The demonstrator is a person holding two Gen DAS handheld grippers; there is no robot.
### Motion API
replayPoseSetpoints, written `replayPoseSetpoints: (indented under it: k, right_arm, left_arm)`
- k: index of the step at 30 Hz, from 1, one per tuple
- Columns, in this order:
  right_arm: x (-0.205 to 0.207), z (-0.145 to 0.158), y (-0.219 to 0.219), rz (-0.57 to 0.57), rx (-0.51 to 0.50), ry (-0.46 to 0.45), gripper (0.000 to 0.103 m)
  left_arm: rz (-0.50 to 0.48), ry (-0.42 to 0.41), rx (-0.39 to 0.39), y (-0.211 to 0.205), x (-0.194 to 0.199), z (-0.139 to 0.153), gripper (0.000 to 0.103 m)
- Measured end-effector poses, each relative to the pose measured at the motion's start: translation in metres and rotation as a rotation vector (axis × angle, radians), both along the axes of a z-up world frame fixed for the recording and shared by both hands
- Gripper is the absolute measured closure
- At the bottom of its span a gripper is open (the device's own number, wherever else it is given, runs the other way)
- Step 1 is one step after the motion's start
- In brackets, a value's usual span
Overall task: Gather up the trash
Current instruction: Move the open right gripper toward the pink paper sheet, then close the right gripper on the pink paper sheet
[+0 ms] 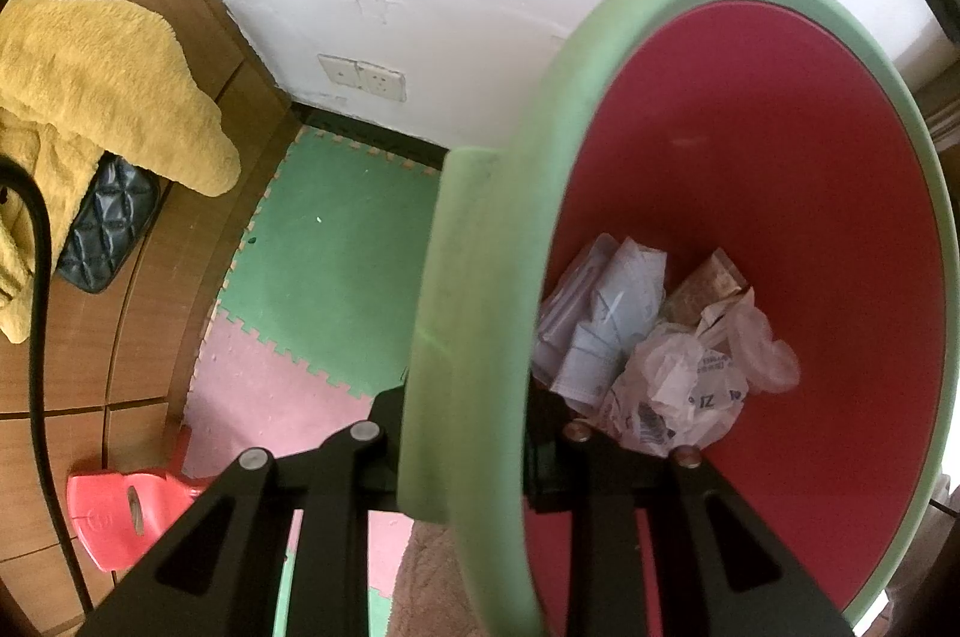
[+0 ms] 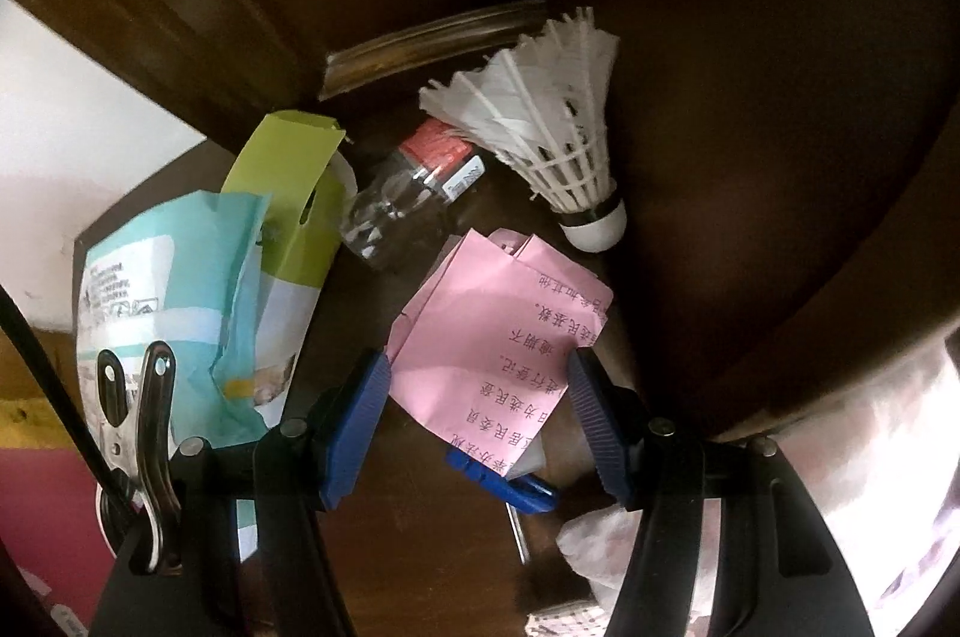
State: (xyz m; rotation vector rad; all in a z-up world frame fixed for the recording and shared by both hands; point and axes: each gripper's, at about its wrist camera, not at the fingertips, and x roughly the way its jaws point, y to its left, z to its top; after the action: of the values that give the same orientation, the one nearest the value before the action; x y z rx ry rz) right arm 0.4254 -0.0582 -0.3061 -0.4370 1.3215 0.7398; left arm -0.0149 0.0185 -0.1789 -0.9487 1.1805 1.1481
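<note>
In the left wrist view a trash bin [image 1: 780, 144] with a pale green rim and red inside fills the right half. My left gripper [image 1: 468, 415] is shut on the bin's rim [image 1: 480, 313], which runs between its black fingers and hides the tips. Face masks and crumpled plastic wrappers [image 1: 648, 349] lie in the bin's bottom. In the right wrist view my right gripper [image 2: 480, 391] stands open, pointing down. Its blue pads [image 2: 354, 415] flank a folded pink paper [image 2: 498, 331] with printed text that lies on a dark wooden surface [image 2: 720, 108].
Around the pink paper lie a white shuttlecock [image 2: 552, 120], a clear bottle with a red label [image 2: 408, 187], a torn teal and green package [image 2: 198, 277], a blue tool [image 2: 504, 481] and white crumpled tissue [image 2: 594, 547]. A yellow towel [image 1: 90, 96] and foam mats [image 1: 336, 247] show beside the bin.
</note>
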Motion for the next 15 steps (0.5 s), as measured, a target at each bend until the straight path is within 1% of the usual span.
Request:
replayPoseSetpoints:
  k: [4,9,14,15]
  right_arm:
    - [0.0,0.0,0.006,0.01,-0.012,0.003,0.04]
    - [-0.006,-0.007,0.011,0.021,-0.043,0.01,0.04]
    - [-0.008,-0.003,0.015,0.028,-0.038,-0.01,0.047]
    - [-0.008,0.003,0.015,0.029,-0.033,-0.013,0.052]
  left_arm:
    - [0.0,0.0,0.0,-0.001,0.0,0.0,0.078]
    - [0.001,0.001,0.001,-0.001,0.0,0.0,0.078]
    - [0.002,0.0,0.001,-0.001,0.0,0.0,0.079]
    - [0.002,0.0,0.001,-0.002,0.0,0.0,0.079]
